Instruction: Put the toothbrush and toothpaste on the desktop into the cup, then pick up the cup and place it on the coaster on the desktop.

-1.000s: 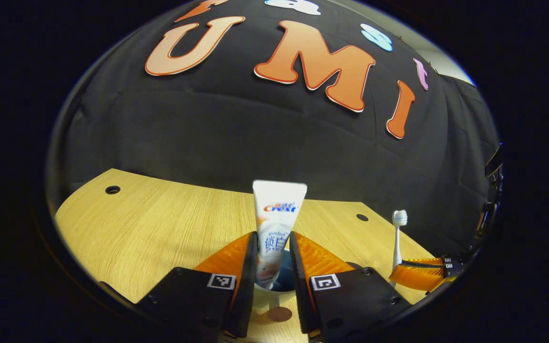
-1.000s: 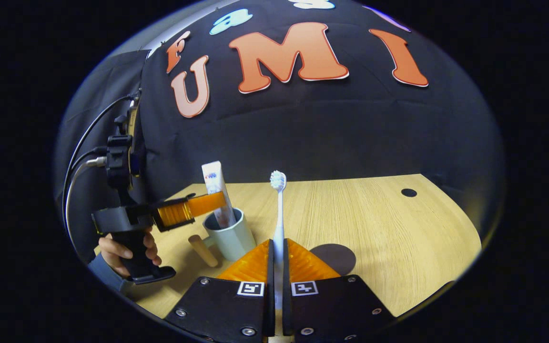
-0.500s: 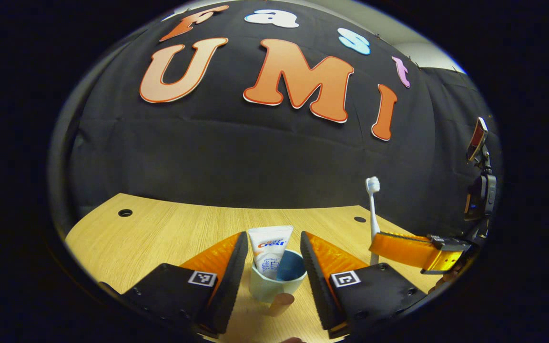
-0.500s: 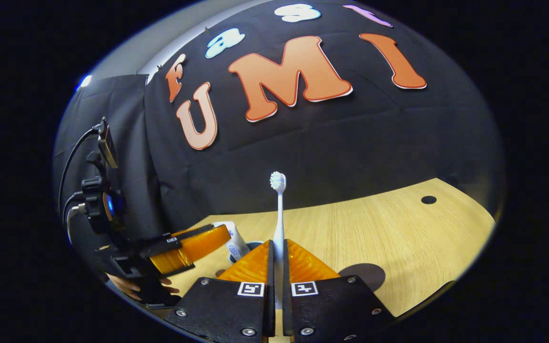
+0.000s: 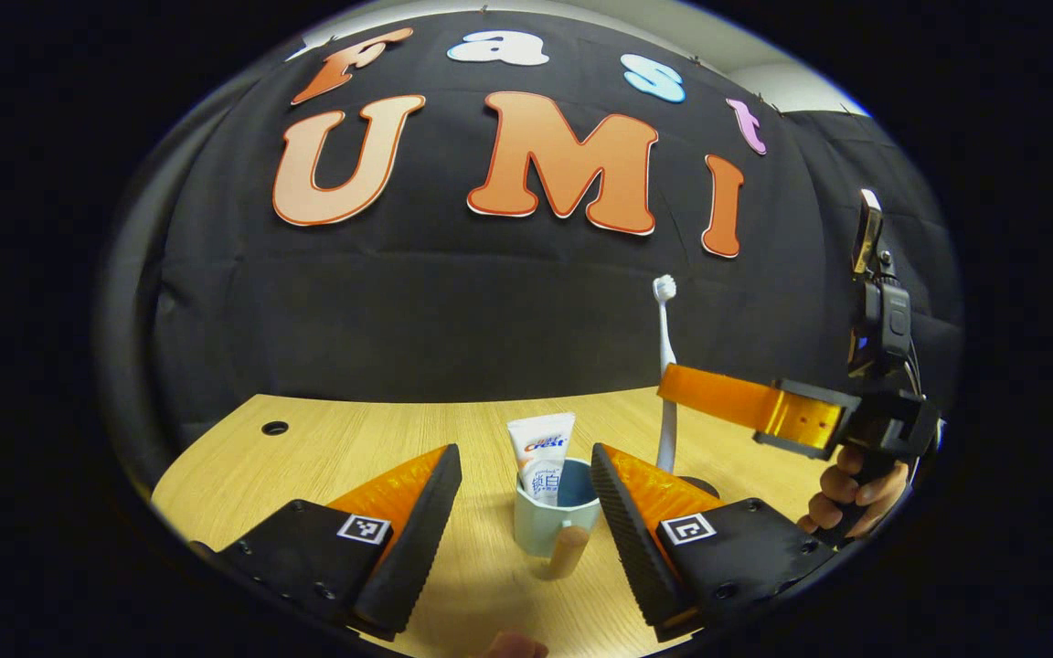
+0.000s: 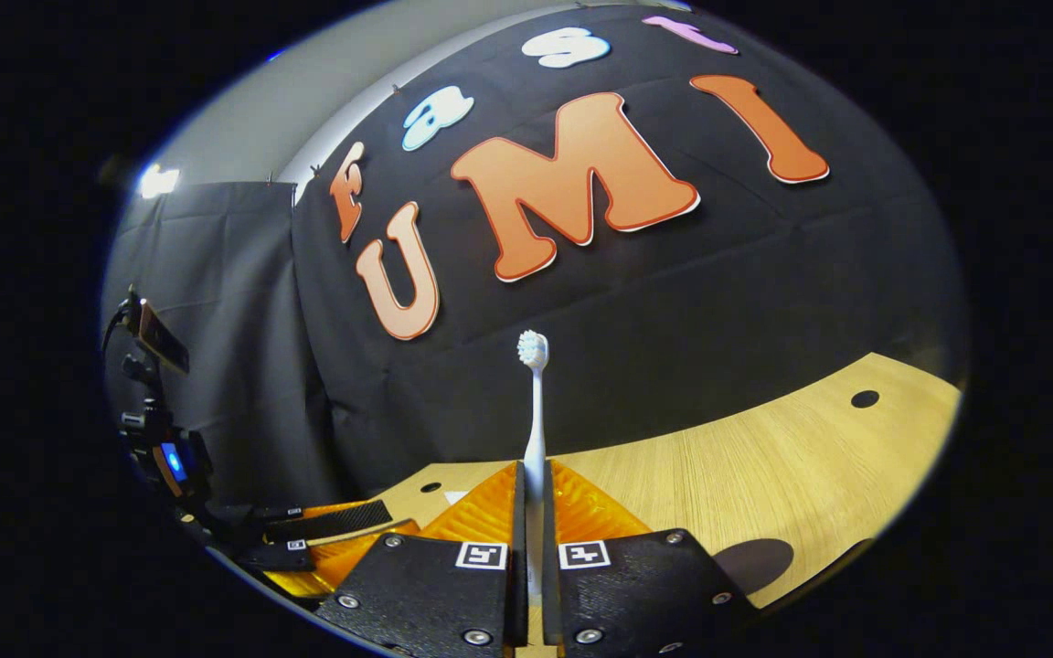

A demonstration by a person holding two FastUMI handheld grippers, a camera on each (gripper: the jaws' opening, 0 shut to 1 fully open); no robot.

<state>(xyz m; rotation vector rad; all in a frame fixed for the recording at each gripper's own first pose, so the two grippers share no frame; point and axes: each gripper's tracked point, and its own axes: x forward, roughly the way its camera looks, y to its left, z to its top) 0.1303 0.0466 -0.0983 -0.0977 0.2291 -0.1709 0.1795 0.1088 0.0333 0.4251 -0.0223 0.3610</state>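
Left gripper (image 5: 525, 475) spread wide around the cup (image 5: 552, 521) — toothpaste (image 5: 541, 455) standing inside; right gripper (image 6: 533, 484) pinches the upright toothbrush (image 6: 534, 411) above the desktop (image 6: 764, 475)

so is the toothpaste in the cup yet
Yes. The toothpaste stands upright inside the cup, its lower end below the rim, with the left gripper jaws open around it.

Items by count — one cup (image 5: 552, 521), one toothpaste tube (image 5: 542, 454), one toothbrush (image 6: 535, 411), one dark round coaster (image 6: 753, 561), two grippers — left gripper (image 5: 523, 498), right gripper (image 6: 532, 512) — and three holes in the desktop (image 5: 344, 439).
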